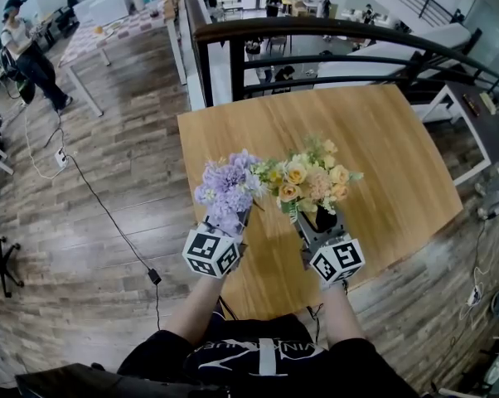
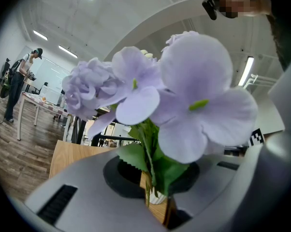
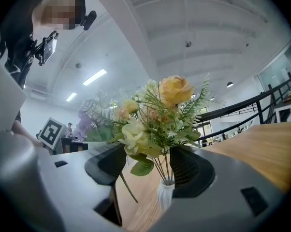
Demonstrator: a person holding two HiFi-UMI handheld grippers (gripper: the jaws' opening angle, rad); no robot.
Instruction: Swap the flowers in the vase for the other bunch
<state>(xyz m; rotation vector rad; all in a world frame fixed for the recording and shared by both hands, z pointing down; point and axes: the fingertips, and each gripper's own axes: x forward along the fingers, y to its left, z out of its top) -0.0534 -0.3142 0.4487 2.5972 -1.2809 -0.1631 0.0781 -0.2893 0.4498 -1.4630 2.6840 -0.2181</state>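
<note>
In the head view, two bunches stand side by side above the wooden table (image 1: 382, 139). My left gripper (image 1: 236, 220) is shut on the green stems of the purple bunch (image 1: 228, 186), whose big lilac blooms (image 2: 184, 91) fill the left gripper view above the jaws (image 2: 152, 178). The yellow bunch (image 1: 312, 181) stands in a small white vase (image 3: 166, 195). My right gripper (image 3: 148, 170) is open, with its jaws on either side of the yellow bunch's stems (image 3: 164, 166) just above the vase's mouth. One stem hangs loose to the left. The vase (image 2: 157, 197) also shows just beyond the left jaws.
A black metal railing (image 1: 332, 36) runs behind the table's far edge. To the left is wooden floor with a cable (image 1: 109, 214) across it. A person (image 1: 26, 52) stands far off at the upper left near another table (image 1: 125, 23).
</note>
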